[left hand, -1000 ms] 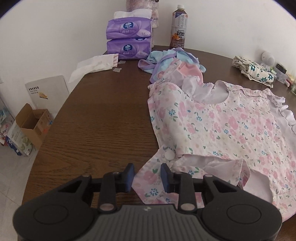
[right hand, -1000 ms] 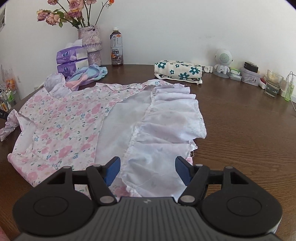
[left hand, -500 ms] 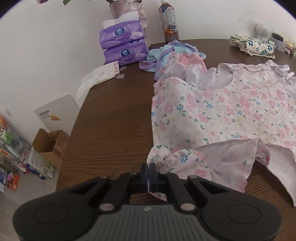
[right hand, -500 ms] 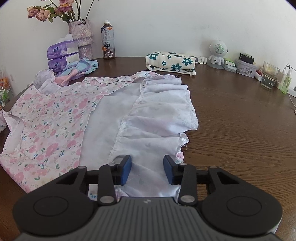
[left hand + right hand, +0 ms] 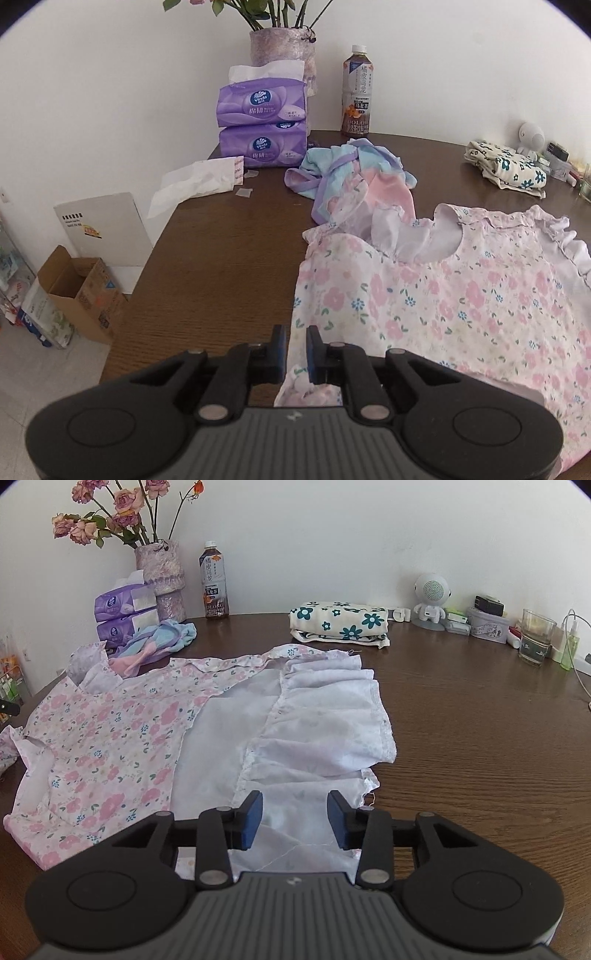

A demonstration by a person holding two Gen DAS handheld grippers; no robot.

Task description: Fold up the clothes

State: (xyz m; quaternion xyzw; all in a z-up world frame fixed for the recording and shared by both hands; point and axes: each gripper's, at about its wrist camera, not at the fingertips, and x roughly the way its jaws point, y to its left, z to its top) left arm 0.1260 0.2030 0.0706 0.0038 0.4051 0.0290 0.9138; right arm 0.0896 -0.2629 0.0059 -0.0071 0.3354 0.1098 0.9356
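We see the floral dress point(image 5: 461, 295) spread flat on the brown wooden surface point(image 5: 221, 258), its right part folded over so the pale lining point(image 5: 314, 731) faces up in the right wrist view. Our left gripper point(image 5: 293, 354) sits at the near left edge of the dress with its jaws nearly closed, a narrow gap between the blue pads; a fold of the floral cloth runs up through that gap, but we cannot tell if it is actually pinched. Bunched fabric lies just under that gripper. Our right gripper point(image 5: 295, 821) hangs over the near hem of the white lining with jaws wide apart, nothing held, cloth visible between and below the pads.

Far left on the surface: two stacked purple tissue packs point(image 5: 262, 125), a vase point(image 5: 160, 572) of pink roses behind them, a tea bottle point(image 5: 356, 96) just right of the vase. A blue-pink-purple garment heap point(image 5: 347, 173) lies between the tissue packs and the dress collar, touching the collar. A loose tissue point(image 5: 199, 181) hangs at the left edge. A folded cream cloth with teal flowers point(image 5: 340, 624) lies at the far side, apart from the dress. Farther right: a small white speaker figure point(image 5: 430, 598), a glass point(image 5: 535, 635). A cardboard box point(image 5: 74, 291) is on the floor at left.
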